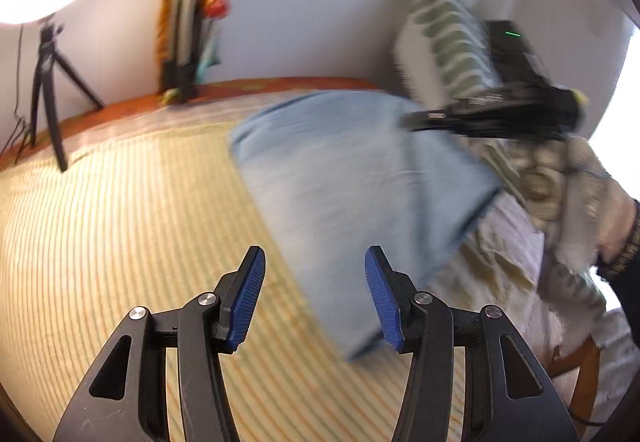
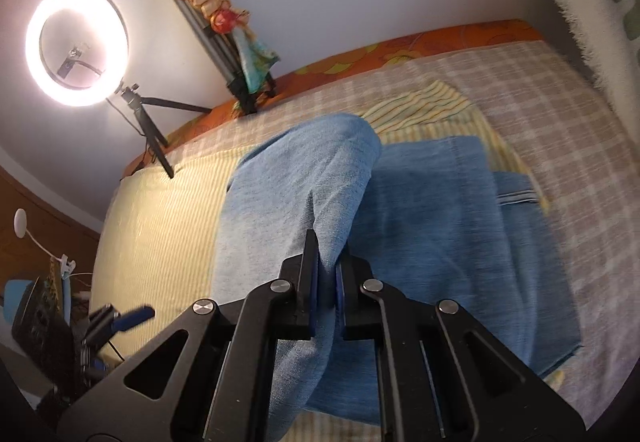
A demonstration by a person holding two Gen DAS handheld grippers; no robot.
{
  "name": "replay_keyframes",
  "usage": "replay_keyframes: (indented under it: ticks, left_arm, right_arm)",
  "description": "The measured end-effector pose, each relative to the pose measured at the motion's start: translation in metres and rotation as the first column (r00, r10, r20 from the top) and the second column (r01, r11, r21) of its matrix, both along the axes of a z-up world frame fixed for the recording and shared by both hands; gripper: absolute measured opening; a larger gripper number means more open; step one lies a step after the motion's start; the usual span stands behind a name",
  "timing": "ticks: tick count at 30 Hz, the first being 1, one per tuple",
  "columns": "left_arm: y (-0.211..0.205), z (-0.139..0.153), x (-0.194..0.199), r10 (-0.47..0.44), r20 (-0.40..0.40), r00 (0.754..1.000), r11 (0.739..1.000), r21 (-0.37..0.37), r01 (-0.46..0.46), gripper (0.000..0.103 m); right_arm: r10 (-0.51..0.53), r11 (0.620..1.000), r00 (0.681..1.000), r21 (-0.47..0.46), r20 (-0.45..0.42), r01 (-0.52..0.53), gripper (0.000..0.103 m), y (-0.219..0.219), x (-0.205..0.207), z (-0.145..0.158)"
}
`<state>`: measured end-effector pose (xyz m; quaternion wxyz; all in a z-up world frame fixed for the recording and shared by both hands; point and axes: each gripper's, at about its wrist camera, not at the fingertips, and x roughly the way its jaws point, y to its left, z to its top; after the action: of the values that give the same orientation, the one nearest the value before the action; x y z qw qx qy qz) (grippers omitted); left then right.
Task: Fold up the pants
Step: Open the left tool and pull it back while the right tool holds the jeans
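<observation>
While the right gripper [image 2: 327, 274] is clamped on a raised fold of the soft blue denim pants [image 2: 440, 226], the left gripper [image 1: 315, 298] hovers wide open beside them over the yellow striped bedspread [image 1: 120, 226], holding nothing.

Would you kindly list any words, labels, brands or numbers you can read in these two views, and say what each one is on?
No text can be read in either view.
Right gripper: a pale mark on its black body, too blurred to read.
Black box behind it: only a green light, no legible label.
Pants, ring light and left gripper: no print visible.
</observation>
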<state>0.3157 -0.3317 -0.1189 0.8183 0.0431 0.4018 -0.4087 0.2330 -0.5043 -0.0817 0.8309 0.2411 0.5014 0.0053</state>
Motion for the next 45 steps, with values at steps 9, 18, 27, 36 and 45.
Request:
replay_keyframes:
  ticks: [9, 18, 27, 36, 45]
  left_arm:
    - [-0.023, -0.012, 0.000, -0.033, 0.025, 0.999, 0.999, 0.031, 0.032, 0.051]
    - [-0.060, -0.021, -0.011, -0.109, -0.089, 0.990, 0.994, -0.008, 0.109, 0.051]
    - [-0.071, -0.035, -0.023, -0.140, -0.178, 0.974, 0.990, -0.033, 0.136, 0.051]
    - [-0.077, -0.044, -0.034, -0.132, -0.220, 0.967, 0.990, -0.083, 0.116, 0.048]
    - [-0.066, -0.049, -0.033, -0.071, -0.274, 0.959, 0.987, -0.160, 0.027, 0.048]
  right_arm:
    - [-0.014, 0.995, 1.000, -0.099, -0.014, 0.012, 0.006, -0.039, -0.010, 0.017]
    - [-0.072, 0.993, 0.997, -0.101, -0.041, 0.067, 0.006, -0.100, -0.022, 0.008]
    - [-0.114, 0.993, 0.989, -0.028, -0.099, 0.112, 0.027, -0.118, -0.039, -0.027]
    - [-0.127, 0.955, 0.983, -0.284, -0.134, 0.085, 0.042, -0.107, -0.053, -0.009]
    - [0.174, 0.961, 0.985, -0.214, -0.022, -0.174, 0.042, -0.021, 0.033, 0.035]
